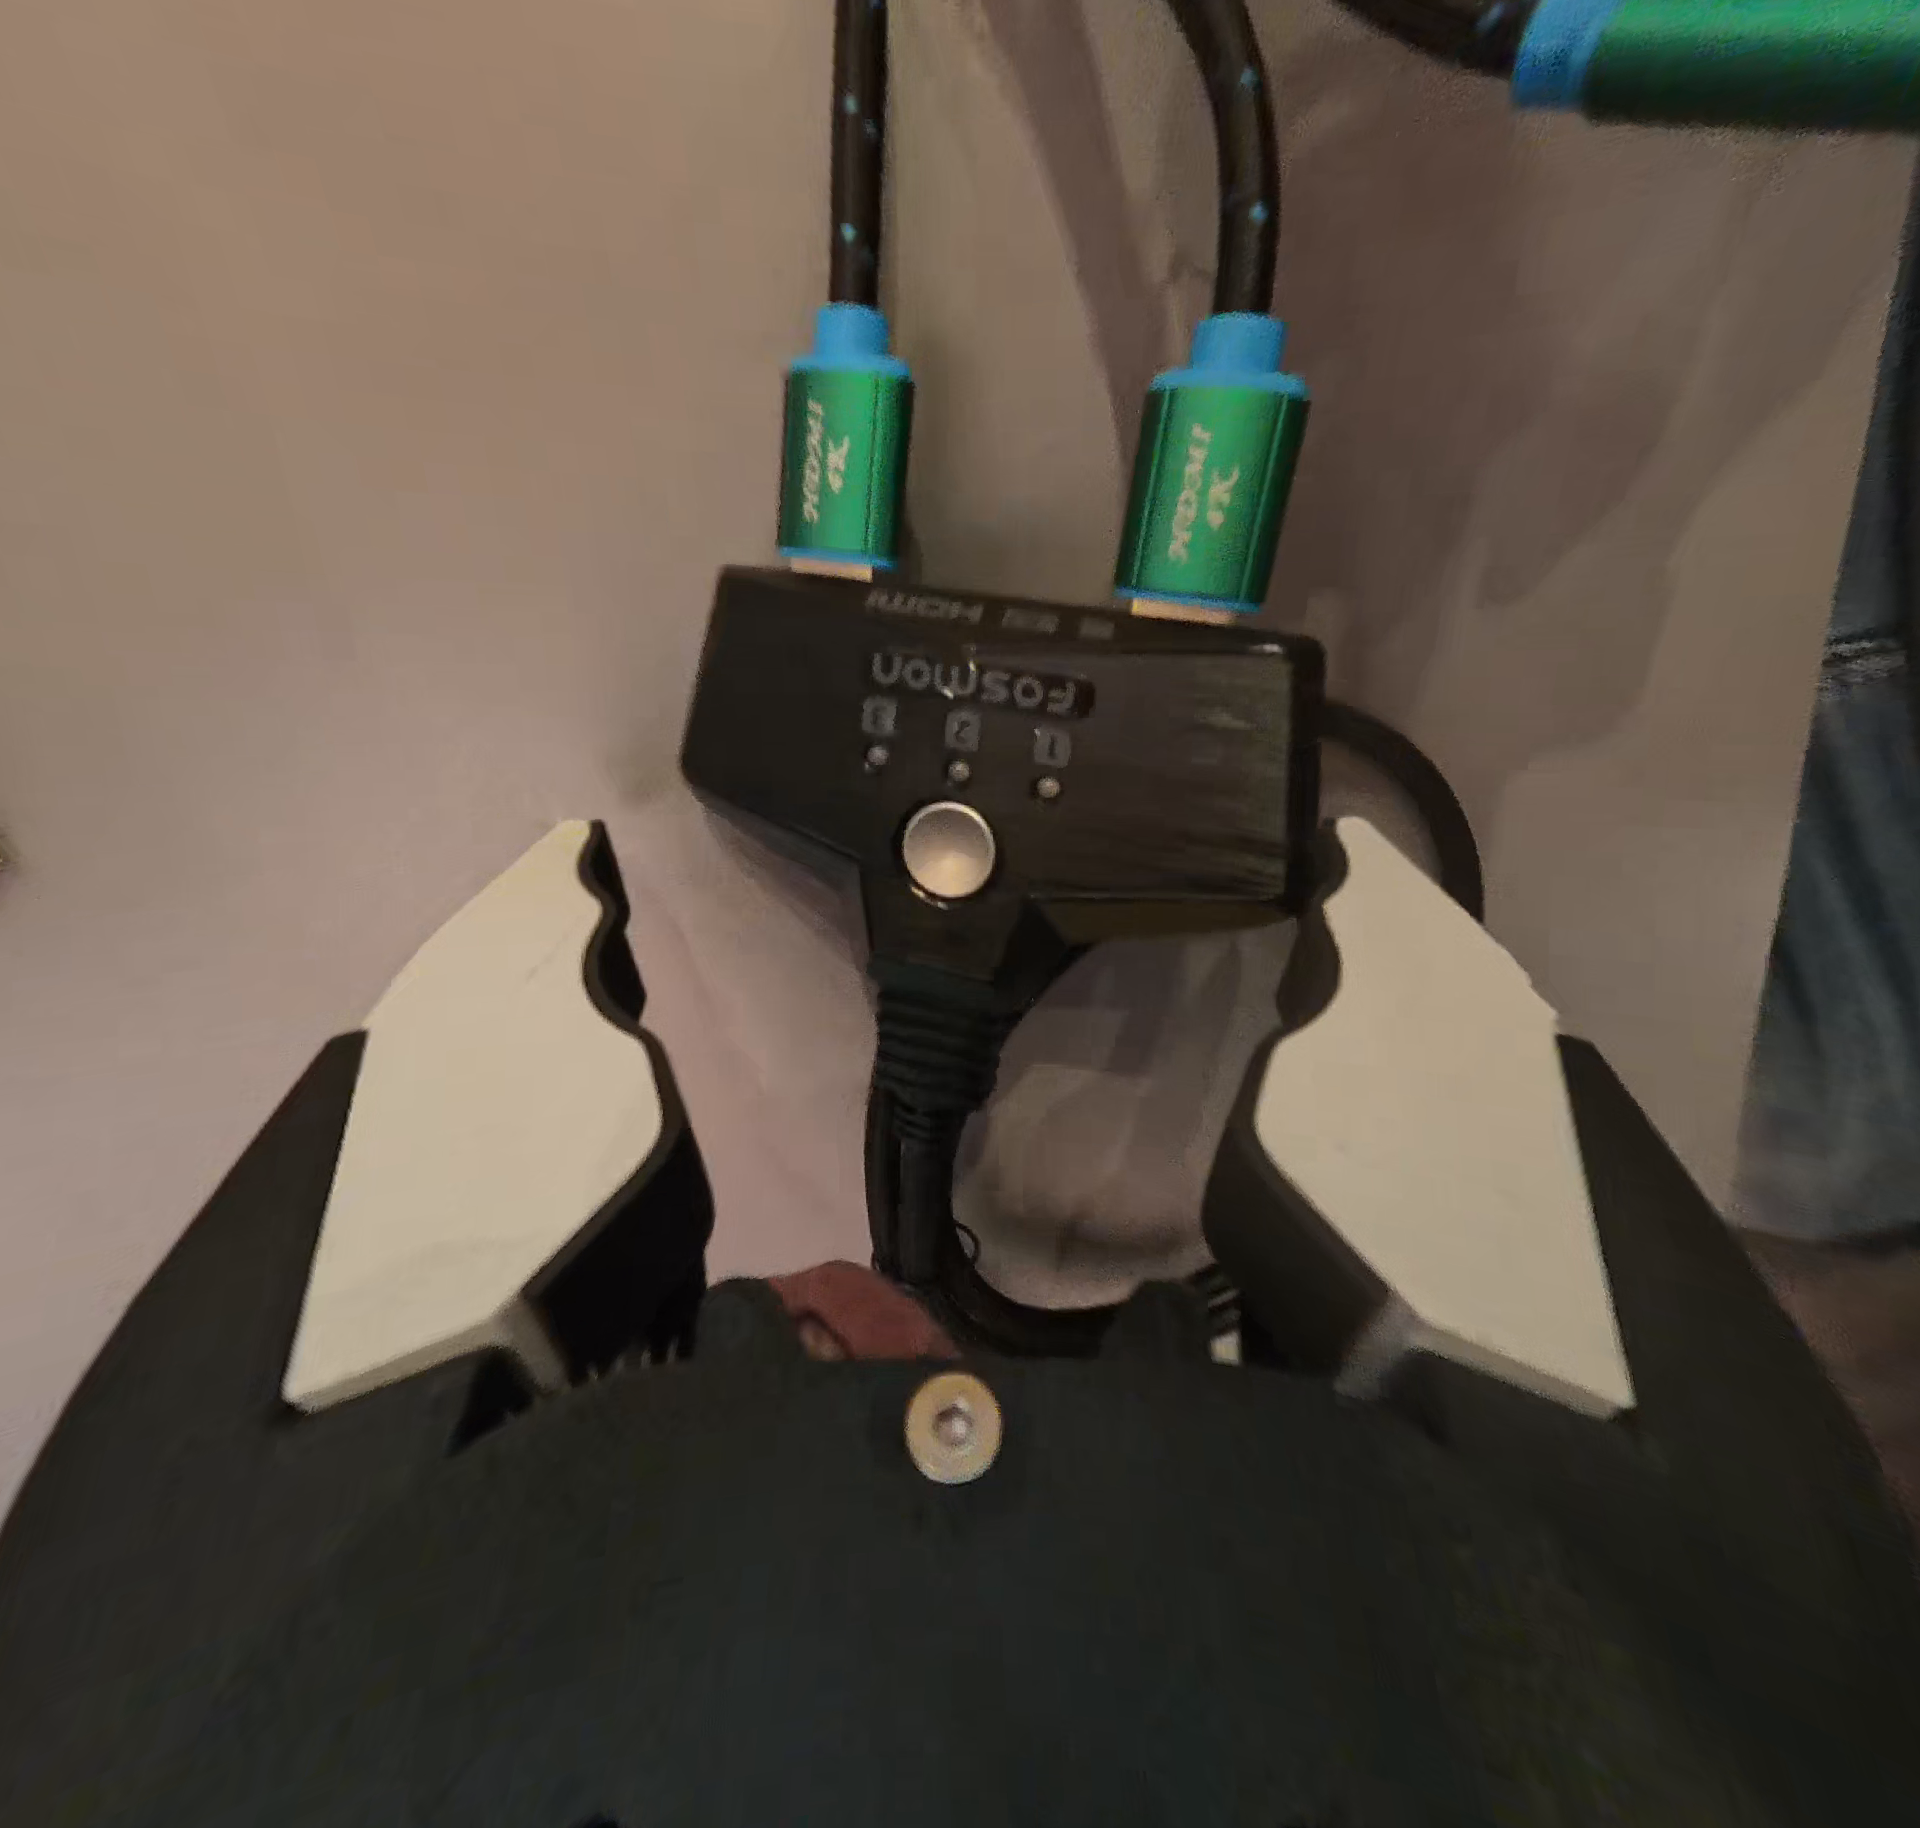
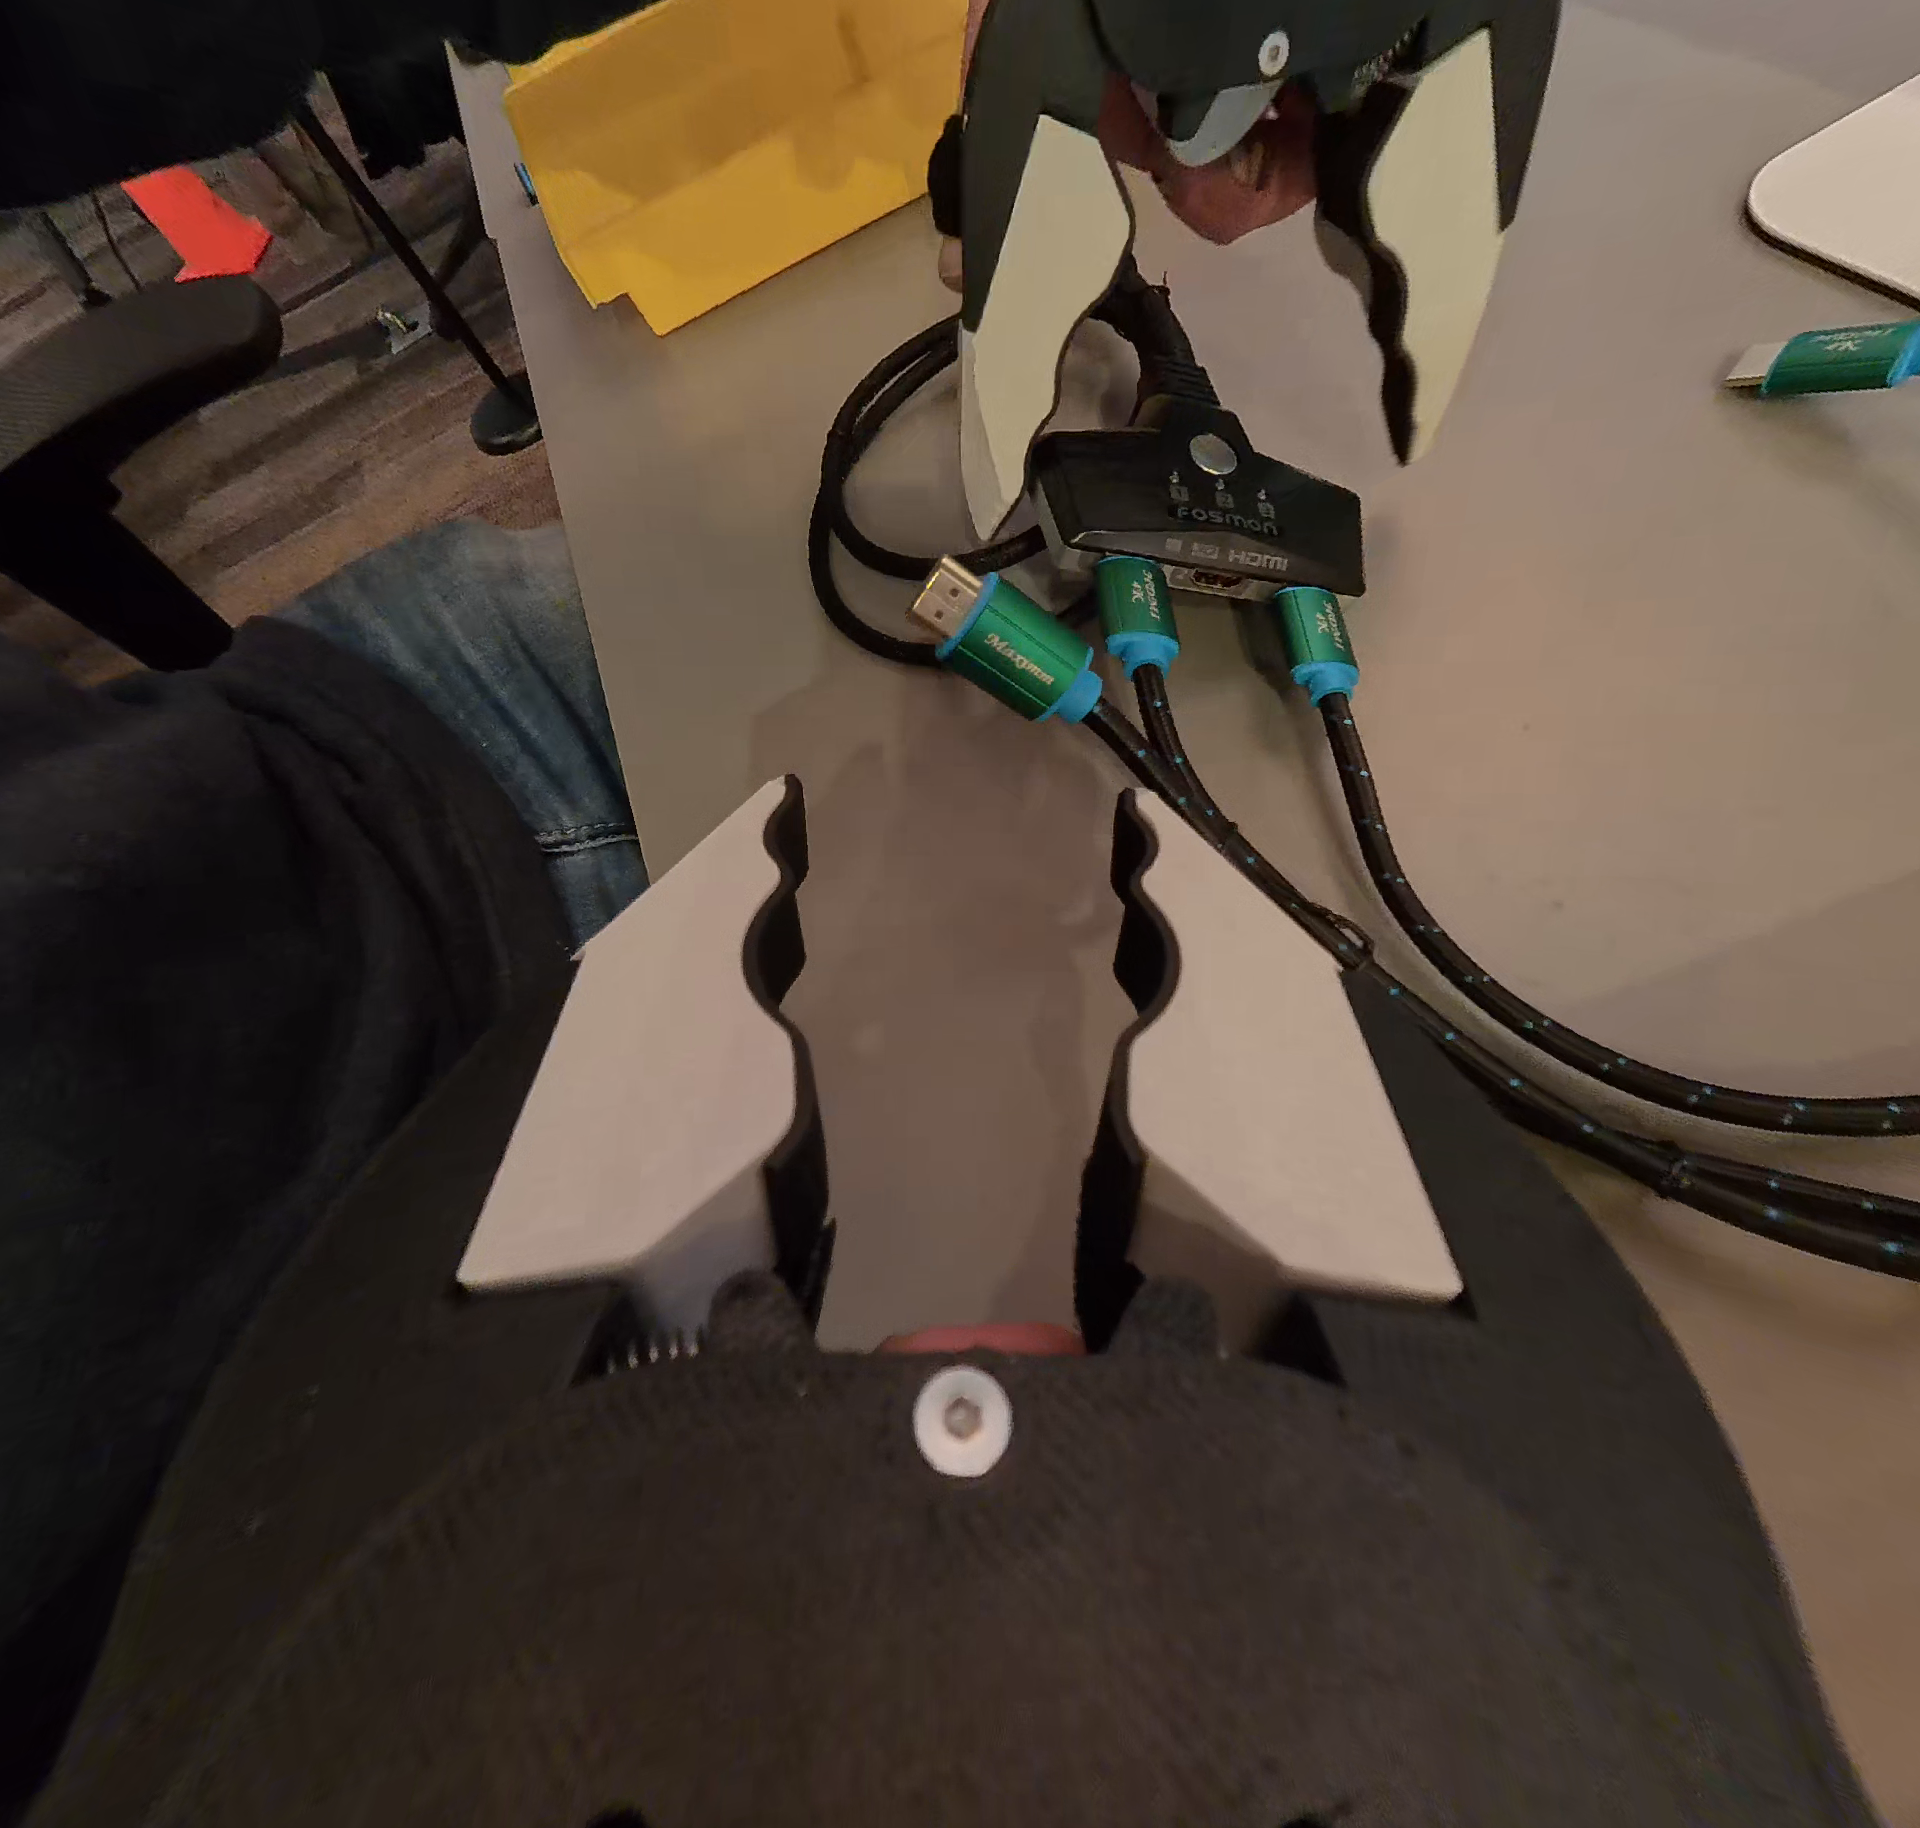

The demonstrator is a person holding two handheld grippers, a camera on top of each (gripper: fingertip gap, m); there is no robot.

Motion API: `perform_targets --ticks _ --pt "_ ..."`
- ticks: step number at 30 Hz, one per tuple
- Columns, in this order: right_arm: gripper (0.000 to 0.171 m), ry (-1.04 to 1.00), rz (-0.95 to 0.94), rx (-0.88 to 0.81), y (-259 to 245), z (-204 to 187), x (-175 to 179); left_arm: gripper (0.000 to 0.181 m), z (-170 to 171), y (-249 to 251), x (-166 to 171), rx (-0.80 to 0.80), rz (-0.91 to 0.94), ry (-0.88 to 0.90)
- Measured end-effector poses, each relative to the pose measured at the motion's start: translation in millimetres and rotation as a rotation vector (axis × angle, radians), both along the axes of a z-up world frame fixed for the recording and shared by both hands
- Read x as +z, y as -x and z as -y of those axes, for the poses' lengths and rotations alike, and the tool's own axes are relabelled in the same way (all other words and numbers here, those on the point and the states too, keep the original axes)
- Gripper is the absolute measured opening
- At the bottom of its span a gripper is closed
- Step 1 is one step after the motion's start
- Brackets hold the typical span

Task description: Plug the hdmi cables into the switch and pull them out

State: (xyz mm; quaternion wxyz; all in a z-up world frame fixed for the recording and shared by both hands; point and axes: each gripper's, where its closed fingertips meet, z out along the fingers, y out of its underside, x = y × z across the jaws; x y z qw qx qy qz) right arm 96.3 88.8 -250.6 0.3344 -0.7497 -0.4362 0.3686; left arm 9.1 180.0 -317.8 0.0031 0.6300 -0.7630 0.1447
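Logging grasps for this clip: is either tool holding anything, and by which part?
Nothing is held. The left tool is open, straddling the switch without clamping it; the right tool is open and empty.

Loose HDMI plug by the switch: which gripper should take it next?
Right, probably. The right gripper is open, empty and faces the loose plug; the left gripper is open astride the switch.
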Motion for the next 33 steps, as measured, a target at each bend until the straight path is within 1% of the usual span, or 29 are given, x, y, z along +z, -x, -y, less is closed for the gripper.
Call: perform_targets --ticks 2,4,6,8,9,10,11,13,19,28,30,33 --pt "0.058 0.002 -0.011 -0.003 -1.9 -0.3 0.9 0.115 2.7 11.3 -7.4 -0.007 -0.061 0.020" --pt "0.058 0.010 -0.024 -0.002 -2.6 -0.6 0.2 0.108 6.1 7.2 -8.2 0.000 -0.021 0.024" --pt "0.057 0.021 -0.032 0.003 -1.6 -1.0 -2.0 0.096 8.1 3.5 -8.2 0.005 0.006 0.015" --pt "0.057 0.028 -0.031 0.007 0.1 -1.9 -4.8 0.092 8.1 0.3 -9.0 0.016 0.030 -0.003" --pt "0.057 0.028 -0.029 0.008 0.9 -2.2 -5.6 0.087 8.8 -1.7 -8.4 0.028 0.047 0.001" --pt "0.057 0.026 -0.028 0.009 1.4 -2.3 -5.6 0.052 4.0 -3.8 -8.0 0.038 0.077 -0.031" --pt "0.056 0.021 -0.026 0.005 1.1 -2.7 -5.2 0.040 3.2 -6.6 -6.9 0.059 0.111 -0.024" --pt "0.056 0.017 -0.030 0.001 -0.6 -2.8 -3.4 0.040 8.6 -7.8 -6.8 0.079 0.140 0.010" --pt "0.056 0.023 -0.022 -0.019 -7.4 -3.5 -3.3 0.039 13.6 -10.7 -7.3 0.071 0.177 -0.036" --pt "0.058 -0.001 -0.049 -0.035 -15.9 0.5 8.3 0.037 1.7 -8.0 7.8 0.126 0.258 -0.172" --pt "0.057 -0.003 -0.075 -0.064 -21.5 -1.5 11.4 0.037 -0.4 -7.0 14.6 0.146 0.277 -0.190" --pt "0.054 0.064 -0.180 -0.083 -22.6 3.2 12.6 0.037 -4.4 -7.0 29.1 0.181 0.324 -0.215"
